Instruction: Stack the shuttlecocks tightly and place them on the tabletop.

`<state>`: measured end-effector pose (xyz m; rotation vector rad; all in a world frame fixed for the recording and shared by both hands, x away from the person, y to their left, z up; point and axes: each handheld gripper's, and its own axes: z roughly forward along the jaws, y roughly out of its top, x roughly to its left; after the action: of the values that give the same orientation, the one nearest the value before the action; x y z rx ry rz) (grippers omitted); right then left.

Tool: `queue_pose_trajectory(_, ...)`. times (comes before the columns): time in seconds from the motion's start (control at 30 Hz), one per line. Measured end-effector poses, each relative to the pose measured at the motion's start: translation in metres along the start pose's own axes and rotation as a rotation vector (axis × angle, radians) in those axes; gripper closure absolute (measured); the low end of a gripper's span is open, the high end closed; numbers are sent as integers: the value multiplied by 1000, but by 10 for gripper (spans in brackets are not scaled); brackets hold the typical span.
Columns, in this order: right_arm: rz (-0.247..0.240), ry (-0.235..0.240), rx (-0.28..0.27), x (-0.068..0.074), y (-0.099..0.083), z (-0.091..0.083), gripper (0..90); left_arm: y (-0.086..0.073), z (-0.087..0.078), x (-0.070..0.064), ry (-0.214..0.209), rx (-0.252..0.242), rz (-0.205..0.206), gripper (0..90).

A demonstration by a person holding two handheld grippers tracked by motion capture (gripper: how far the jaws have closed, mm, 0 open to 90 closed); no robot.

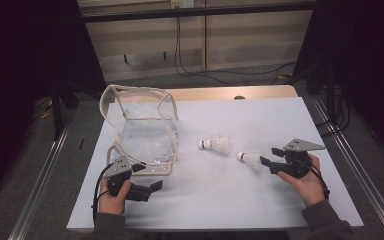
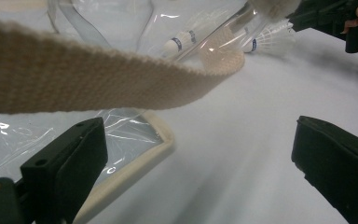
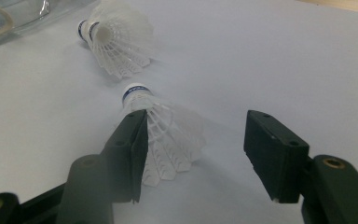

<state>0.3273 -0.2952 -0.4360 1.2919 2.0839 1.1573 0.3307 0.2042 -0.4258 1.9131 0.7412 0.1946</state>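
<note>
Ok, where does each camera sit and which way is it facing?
High view: above the person's side, looking forward and down on the table; both hands show.
Left gripper view: rides the left gripper, facing the clear bag and its strap.
Right gripper view: rides the right gripper, open around the near shuttlecock.
All three share the far shuttlecock.

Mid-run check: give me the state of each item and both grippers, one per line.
Clear bag: standing on the table, mouth open, webbing handle draped loose.
Near shuttlecock: on its side, between the right gripper's jaws, not clamped.
Far shuttlecock: on its side, untouched.
Right gripper: open around the near shuttlecock.
Left gripper: open, empty, at the bag's bottom corner.
</note>
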Motion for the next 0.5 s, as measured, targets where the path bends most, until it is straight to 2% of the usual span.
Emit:
queue_pose_trajectory(0.27,18,0,-23,0,0,-9,339,0,0,-1,-2,-4,-3,35)
queue_pose_trajectory(0.4,45,21,-29,0,-1,-12,276,1,0,-1,-4,-3,2,35)
queue_pose_trajectory(0.5,47,29,-24,1,-1,-12,245,1,0,-1,-4,-1,2,35)
